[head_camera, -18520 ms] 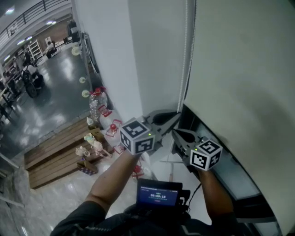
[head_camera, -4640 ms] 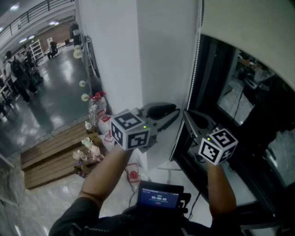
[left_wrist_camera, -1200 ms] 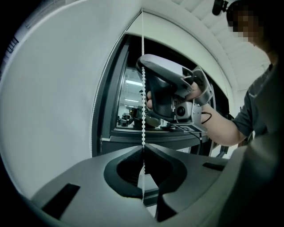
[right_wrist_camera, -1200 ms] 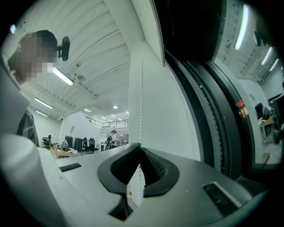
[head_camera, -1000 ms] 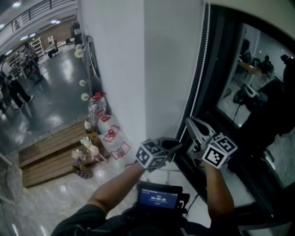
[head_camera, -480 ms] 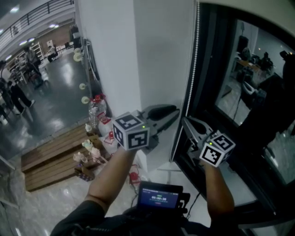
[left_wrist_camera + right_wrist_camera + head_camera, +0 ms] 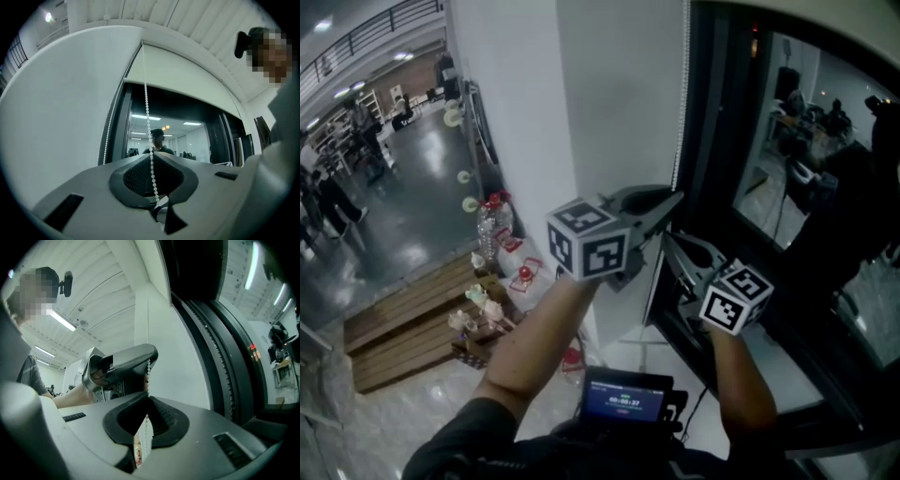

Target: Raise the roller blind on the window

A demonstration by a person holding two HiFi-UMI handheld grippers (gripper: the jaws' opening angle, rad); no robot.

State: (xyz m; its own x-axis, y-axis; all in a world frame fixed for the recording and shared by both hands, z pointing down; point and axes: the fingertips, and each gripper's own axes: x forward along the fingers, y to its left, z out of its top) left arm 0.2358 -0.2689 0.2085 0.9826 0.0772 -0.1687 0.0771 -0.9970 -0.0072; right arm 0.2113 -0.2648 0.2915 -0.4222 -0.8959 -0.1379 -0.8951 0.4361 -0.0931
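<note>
Your window (image 7: 787, 141) stands mostly bare, with the roller blind (image 7: 187, 70) gathered near its top. Both tools sit at the window's left edge, beside the white wall (image 7: 619, 94). Your left gripper (image 7: 668, 200) is the higher, and your right gripper (image 7: 668, 240) is just below it. Your left jaws have just been closing and pinch the bead chain (image 7: 146, 105), which hangs down between them. Your right jaws are clamped tight on the same chain lower down.
</note>
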